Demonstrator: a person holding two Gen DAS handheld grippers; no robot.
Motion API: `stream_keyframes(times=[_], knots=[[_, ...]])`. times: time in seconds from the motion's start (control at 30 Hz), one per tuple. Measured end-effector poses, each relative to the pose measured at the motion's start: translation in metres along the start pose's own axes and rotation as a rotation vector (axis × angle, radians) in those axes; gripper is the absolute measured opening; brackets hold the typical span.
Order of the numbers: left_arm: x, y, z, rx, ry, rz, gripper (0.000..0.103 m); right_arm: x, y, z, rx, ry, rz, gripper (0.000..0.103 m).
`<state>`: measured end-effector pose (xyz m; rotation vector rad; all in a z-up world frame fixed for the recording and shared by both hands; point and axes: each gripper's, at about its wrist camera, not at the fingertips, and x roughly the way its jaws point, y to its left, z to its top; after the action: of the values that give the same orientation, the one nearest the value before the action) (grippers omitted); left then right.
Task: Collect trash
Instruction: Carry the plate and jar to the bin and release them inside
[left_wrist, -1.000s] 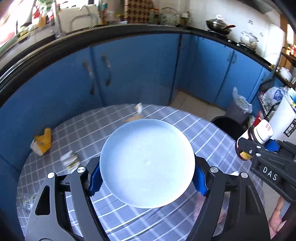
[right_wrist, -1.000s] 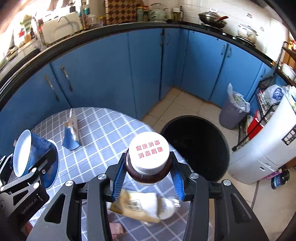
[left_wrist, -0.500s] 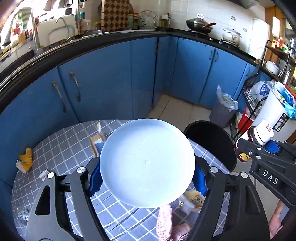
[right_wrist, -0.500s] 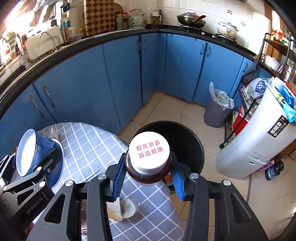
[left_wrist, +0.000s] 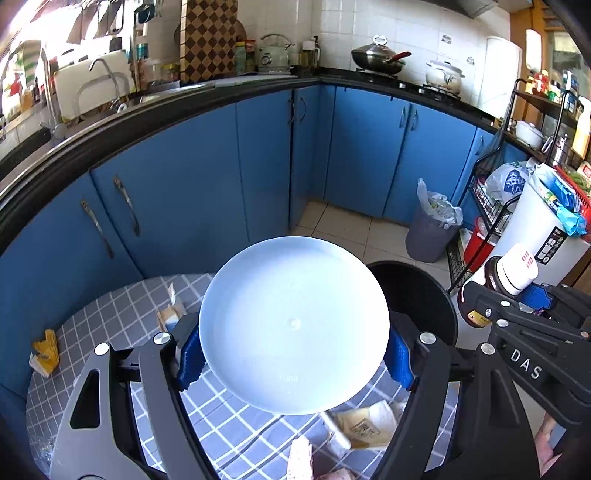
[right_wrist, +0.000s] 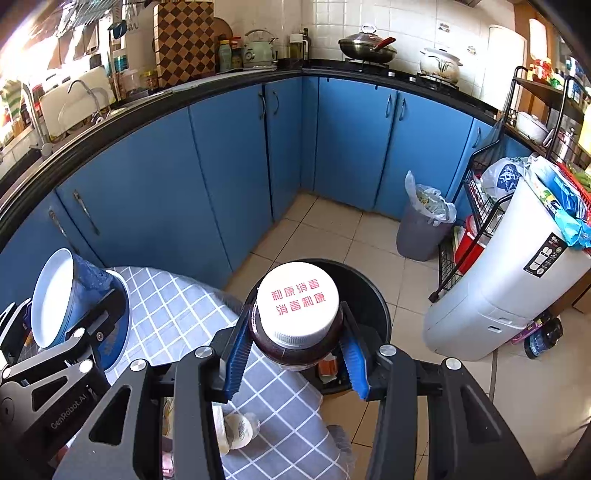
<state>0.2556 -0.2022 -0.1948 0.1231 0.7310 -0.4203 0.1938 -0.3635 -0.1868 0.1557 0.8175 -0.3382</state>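
Item 1. Left gripper (left_wrist: 293, 356): jaws clamped on the opposite sides of a round pale-blue plastic container (left_wrist: 293, 325), its flat base facing the camera, held above the round table with the grey-and-white checked cloth (left_wrist: 110, 325).

Item 2. Right gripper (right_wrist: 297, 354): jaws clamped on a dark brown jar with a white screw cap bearing red characters (right_wrist: 297, 314). The jar hangs over the near rim of the black round bin (right_wrist: 373, 299), which stands on the tiled floor just beside the table edge.

Item 3. Trash remaining on the cloth: yellow-and-white crumpled wrapper (left_wrist: 44, 352) at the far left; small torn carton (left_wrist: 170, 314) behind the container; flattened cream packet (left_wrist: 364, 424) near the table's bin side.

Item 4. Grey lined waste bin (right_wrist: 424, 225) by the blue cabinets, well apart; not in use here.

Handling note (judgement): the step in hand appears to be dropping the jar. Carry it further over the bin's dark opening, clear of the rim and cloth, before parting the jaws; the jar looks heavy and may be glass, so lower it first. Bring the container across afterwards, avoiding the right gripper.
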Motion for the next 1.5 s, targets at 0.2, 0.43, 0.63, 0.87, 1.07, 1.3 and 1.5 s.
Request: stream_keyframes(times=[0.2,0.43,0.63,0.87,1.07,1.3,1.5], knots=[[0.001,-0.006,0.017,-0.007,-0.033,-0.006,0.076,0.001,-0.002,0.011,0.012,-0.025,-0.012,0.043],[0.005,-0.014,0.03,0.002,-0.056,-0.004,0.076,0.001,-0.003,0.024,0.019,-0.07,-0.044,0.044],[0.009,-0.02,0.037,0.014,-0.072,-0.006,0.076,0.005,-0.007,0.037,0.034,-0.097,-0.062,0.044],[0.014,-0.023,0.042,0.014,-0.079,-0.009,0.076,0.002,-0.016,0.039,0.06,-0.123,-0.086,0.062],[0.019,-0.032,0.043,0.018,-0.067,-0.021,0.076,-0.001,-0.024,0.03,0.06,-0.109,-0.125,0.062],[0.028,-0.058,0.058,0.038,-0.072,-0.067,0.077,-0.001,-0.047,0.014,0.094,-0.082,-0.18,0.062],[0.036,-0.087,0.07,0.072,-0.075,-0.112,0.078,-0.002,-0.066,0.005,0.132,-0.062,-0.205,0.062]])
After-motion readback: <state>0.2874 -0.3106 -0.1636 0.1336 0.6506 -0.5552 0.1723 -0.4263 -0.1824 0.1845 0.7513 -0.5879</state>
